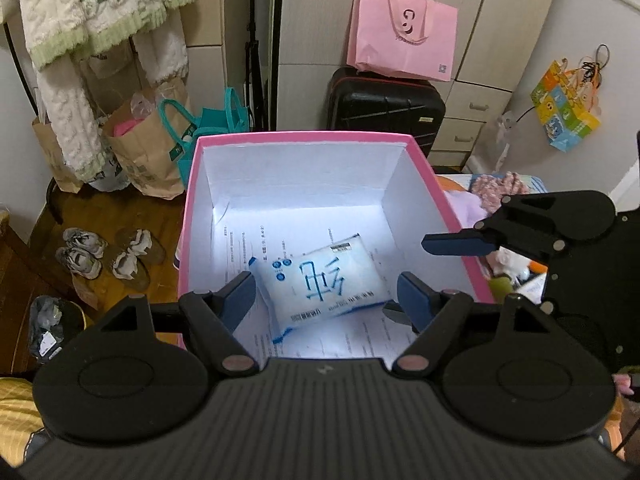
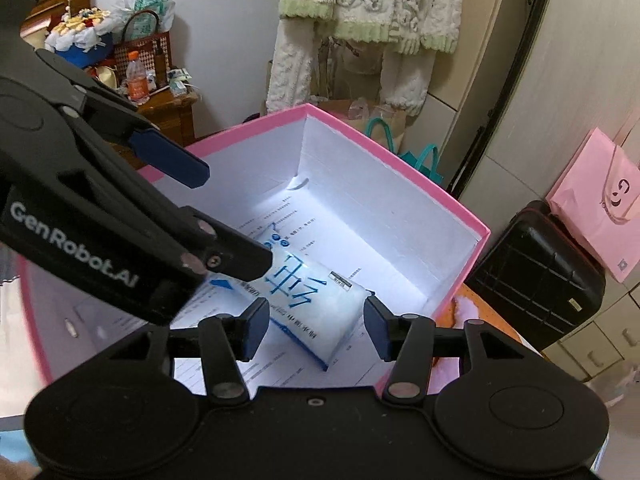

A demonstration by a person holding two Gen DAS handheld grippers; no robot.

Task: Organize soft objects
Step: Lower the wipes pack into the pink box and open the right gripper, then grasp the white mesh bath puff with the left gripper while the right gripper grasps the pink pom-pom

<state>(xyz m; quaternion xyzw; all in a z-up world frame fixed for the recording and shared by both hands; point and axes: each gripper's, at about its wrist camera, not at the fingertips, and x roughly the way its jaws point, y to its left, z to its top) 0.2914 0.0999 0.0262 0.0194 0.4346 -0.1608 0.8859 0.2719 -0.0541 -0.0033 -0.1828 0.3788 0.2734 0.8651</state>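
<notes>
A white soft pack with blue print lies on printed paper sheets on the floor of a pink box with white inner walls. My left gripper is open and empty, held above the pack inside the box's near side. My right gripper is open and empty, also over the pack. The pink box shows in the right wrist view too. The right gripper's finger reaches over the box's right rim. The left gripper's body crosses the right wrist view and hides part of the pack.
A black suitcase with a pink paper bag stands behind the box. Paper bags and shoes sit on the wooden floor at left. Soft items lie right of the box. Fleece clothes hang behind.
</notes>
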